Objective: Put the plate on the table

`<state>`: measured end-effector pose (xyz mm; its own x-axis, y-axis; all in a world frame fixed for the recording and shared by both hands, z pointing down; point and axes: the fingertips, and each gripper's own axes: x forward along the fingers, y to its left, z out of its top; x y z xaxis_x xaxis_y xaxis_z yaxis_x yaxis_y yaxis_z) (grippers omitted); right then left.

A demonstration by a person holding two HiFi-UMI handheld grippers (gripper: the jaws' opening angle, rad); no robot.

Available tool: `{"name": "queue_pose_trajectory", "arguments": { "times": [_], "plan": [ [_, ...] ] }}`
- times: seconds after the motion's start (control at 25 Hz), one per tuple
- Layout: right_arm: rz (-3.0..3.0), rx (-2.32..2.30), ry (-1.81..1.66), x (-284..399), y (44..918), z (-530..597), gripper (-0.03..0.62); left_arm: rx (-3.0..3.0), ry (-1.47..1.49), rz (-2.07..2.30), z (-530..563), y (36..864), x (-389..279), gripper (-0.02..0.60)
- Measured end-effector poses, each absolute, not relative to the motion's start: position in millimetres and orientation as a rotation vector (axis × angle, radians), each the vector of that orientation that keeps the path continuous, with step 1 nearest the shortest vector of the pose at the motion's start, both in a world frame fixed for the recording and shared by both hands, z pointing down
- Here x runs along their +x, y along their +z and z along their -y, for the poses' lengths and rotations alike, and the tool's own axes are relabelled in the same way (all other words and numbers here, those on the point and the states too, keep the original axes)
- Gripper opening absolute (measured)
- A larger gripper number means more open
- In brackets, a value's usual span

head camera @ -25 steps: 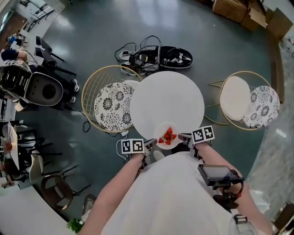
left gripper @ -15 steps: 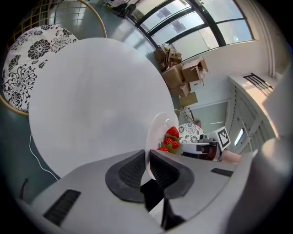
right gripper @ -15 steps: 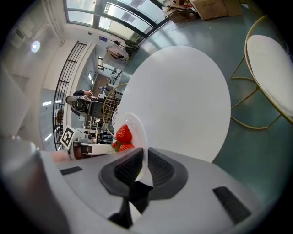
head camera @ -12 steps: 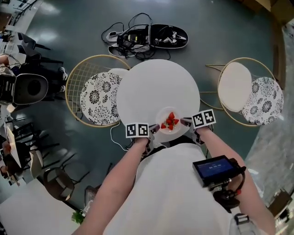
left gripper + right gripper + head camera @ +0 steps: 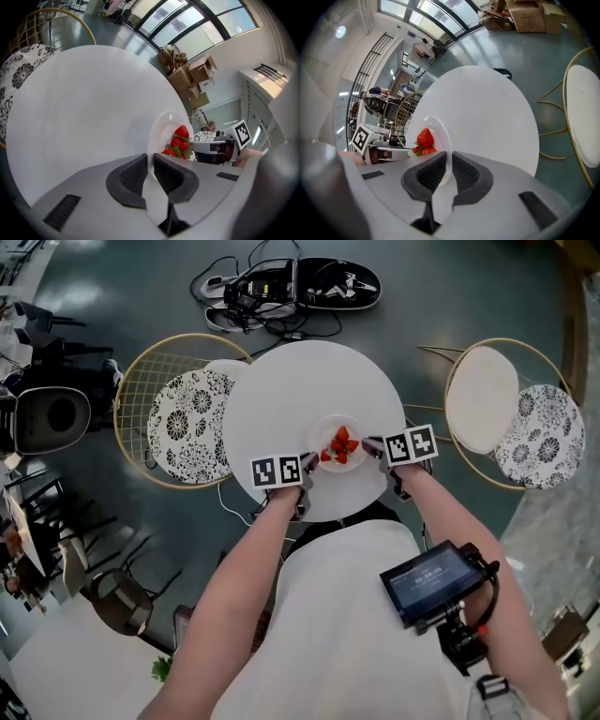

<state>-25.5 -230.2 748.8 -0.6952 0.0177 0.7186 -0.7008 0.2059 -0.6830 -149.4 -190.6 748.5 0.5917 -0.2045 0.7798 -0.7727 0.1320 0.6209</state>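
While grey floor [image 5: 450, 296] spreads out on every side, a round white desk [image 5: 291, 390] stands in the middle of it, with a gold wire chair [image 5: 141, 381] carrying a black-and-white flowered cushion [image 5: 183, 423] close against its left edge and a second gold chair [image 5: 483, 395] with a plain white seat off to its right. Beyond the desk's far edge a tangle of black cables and a dark bag [image 5: 319, 285] lie on the floor. The person stands at the near edge, both forearms reaching in over it, a small screen device [image 5: 433, 582] strapped by the right forearm. The left gripper [image 5: 307, 472] has its jaws closed on the left rim of a small white plate [image 5: 323, 427], and the right gripper [image 5: 371, 448] has its jaws pinched on the opposite rim. The plate sits level between them, over the desk's near half, just inside the near edge; whether it touches the surface I cannot tell. A little heap of red strawberries [image 5: 339, 446] with green tops lies at its centre.
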Motion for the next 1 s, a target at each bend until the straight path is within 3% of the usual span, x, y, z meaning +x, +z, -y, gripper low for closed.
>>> {"name": "queue_pose_trajectory", "arguments": {
  "times": [0.2,1.0],
  "plan": [
    [1.884,0.705,1.521,-10,749,274,0.029,1.438,0.587,0.907,239,748,-135,0.025],
    [1.894,0.768,1.219,-6,756,290,0.061,1.531,0.687,0.948,254,752,-142,0.058]
  ]
}}
